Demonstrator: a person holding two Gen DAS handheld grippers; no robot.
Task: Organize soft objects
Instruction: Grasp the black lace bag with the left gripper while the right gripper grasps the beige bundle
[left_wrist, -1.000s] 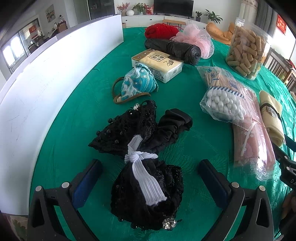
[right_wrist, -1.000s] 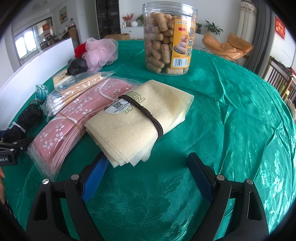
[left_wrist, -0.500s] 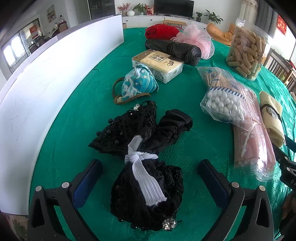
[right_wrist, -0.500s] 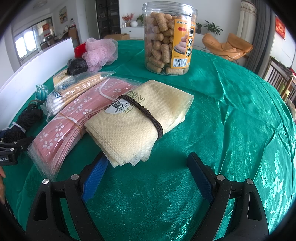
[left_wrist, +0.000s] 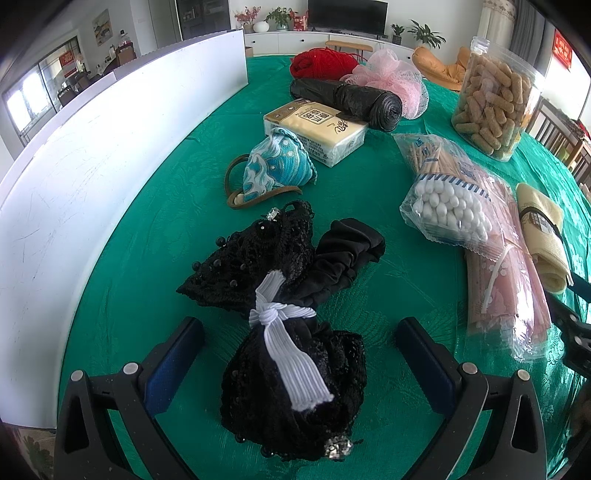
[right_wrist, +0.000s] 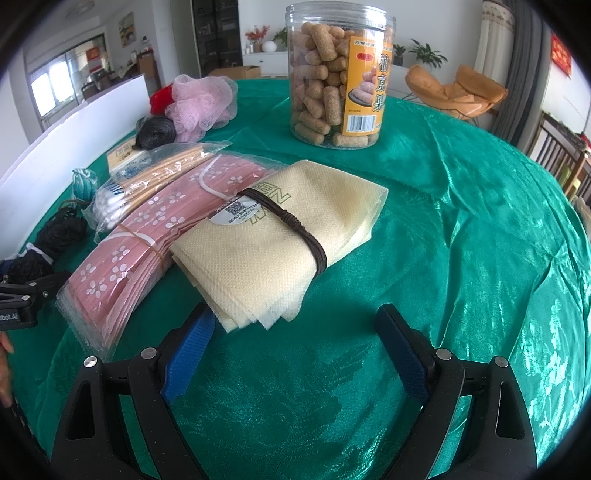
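Listing near to far, left view: left gripper (left_wrist: 299, 354), jaws wide, empty, straddling black lace bundle (left_wrist: 291, 376) tied with white elastic (left_wrist: 291, 354); teal pouch (left_wrist: 275, 170); tissue pack (left_wrist: 314, 129); black bag roll (left_wrist: 347, 98); pink mesh puff (left_wrist: 391, 75); red yarn (left_wrist: 321, 64). Right view: right gripper (right_wrist: 295, 347), jaws wide, empty, just short of cream folded cloth (right_wrist: 280, 240); pink packet (right_wrist: 147, 236) beside it; snack jar (right_wrist: 336, 74) beyond. Risk: lace beads snagging a finger; closing only on elastic, so bundle sags or slips free.
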